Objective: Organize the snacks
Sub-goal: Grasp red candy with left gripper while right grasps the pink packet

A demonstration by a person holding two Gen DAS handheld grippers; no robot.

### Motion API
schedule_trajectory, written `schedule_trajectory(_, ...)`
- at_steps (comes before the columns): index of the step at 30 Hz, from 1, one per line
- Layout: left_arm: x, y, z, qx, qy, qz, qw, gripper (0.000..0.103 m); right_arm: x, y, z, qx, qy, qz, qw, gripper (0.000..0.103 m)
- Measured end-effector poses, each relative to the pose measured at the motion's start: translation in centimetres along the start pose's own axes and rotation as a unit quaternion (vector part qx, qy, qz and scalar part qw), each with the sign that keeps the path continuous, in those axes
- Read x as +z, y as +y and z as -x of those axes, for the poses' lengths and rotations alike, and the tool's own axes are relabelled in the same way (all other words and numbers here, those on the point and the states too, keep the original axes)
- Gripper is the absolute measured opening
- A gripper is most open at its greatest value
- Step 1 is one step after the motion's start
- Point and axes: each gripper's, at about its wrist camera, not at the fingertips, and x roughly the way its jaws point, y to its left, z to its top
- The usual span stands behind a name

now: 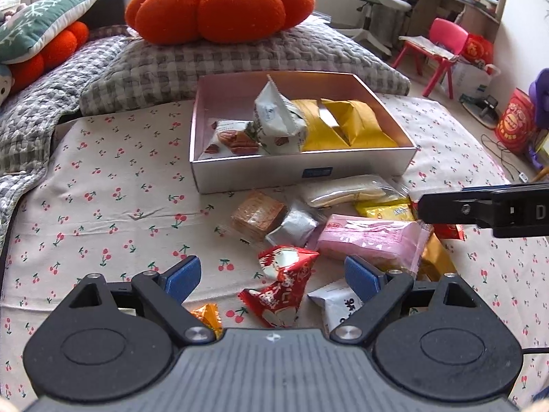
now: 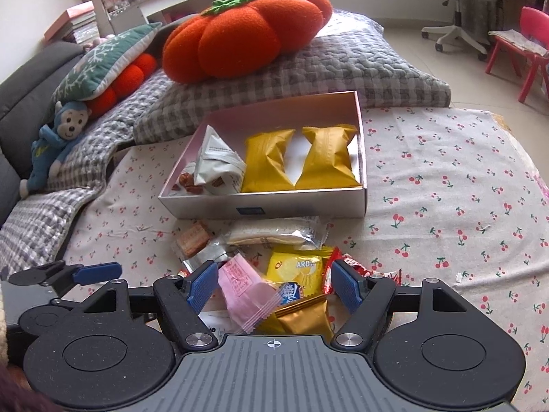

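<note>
Room: bedroom, cherry-print bed (image 1: 103,206), checked quilt and pumpkin cushion (image 1: 219,3) behind, desk chair far right.
Box: open white box (image 1: 302,171) sits on the bed past the pile; holds a nut pack (image 1: 230,137) at left, a white pack (image 1: 278,120) leaning upright on it, two yellow packs (image 1: 346,123) side by side at right.
Pile: loose snacks on the bed just in front of the box, between box and both grippers.
Left gripper: left gripper (image 1: 272,274) jaws spread wide, nothing pinched, pads touch nothing.
Red pack: red pack (image 1: 284,281) lies between the left jaws and just below them, long axis running roughly away from the camera, slightly tilted.
Pink pack: pink pack (image 1: 374,240) lies crosswise, just right of the red pack, near the left gripper's right pad.
Right gripper: right gripper (image 2: 274,286) hangs over the right side of the pile; jaws spread, not gripping; pink pack corner and a yellow bag (image 2: 295,269) lie between them, pads apart from both.
Nearer hand: left for the red pack, right for the yellow bag.
Next move, judged: left jaws drop and close across the red pack's short side, then carry it up to the box.
</note>
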Motion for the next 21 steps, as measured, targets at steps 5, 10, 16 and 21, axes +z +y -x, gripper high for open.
schedule_trajectory(5, -0.1, -0.6, -0.3, -0.001, 0.005, -0.011, 0.9999, 0.087, -0.1, 0.4, -0.5, 0.018, 0.011, 0.009, 1.0, 0.073)
schedule_trajectory(10, -0.1, -0.4, -0.4, 0.003, 0.008, -0.008, 0.9999, 0.087, -0.4, 1.1, -0.5, 0.025, 0.01, 0.028, 0.999, 0.073)
schedule_trajectory(16, -0.2, -0.6, -0.9, 0.005, 0.016, -0.014, 0.9998, 0.087, -0.8, 2.4, -1.3, 0.032, 0.025, 0.059, 0.997, 0.068)
schedule_trajectory(21, -0.4, -1.2, -2.2, 0.017, 0.033, -0.035, 0.9987, 0.071, -1.0, 3.0, -2.3, 0.037, 0.039, 0.073, 0.996, 0.062)
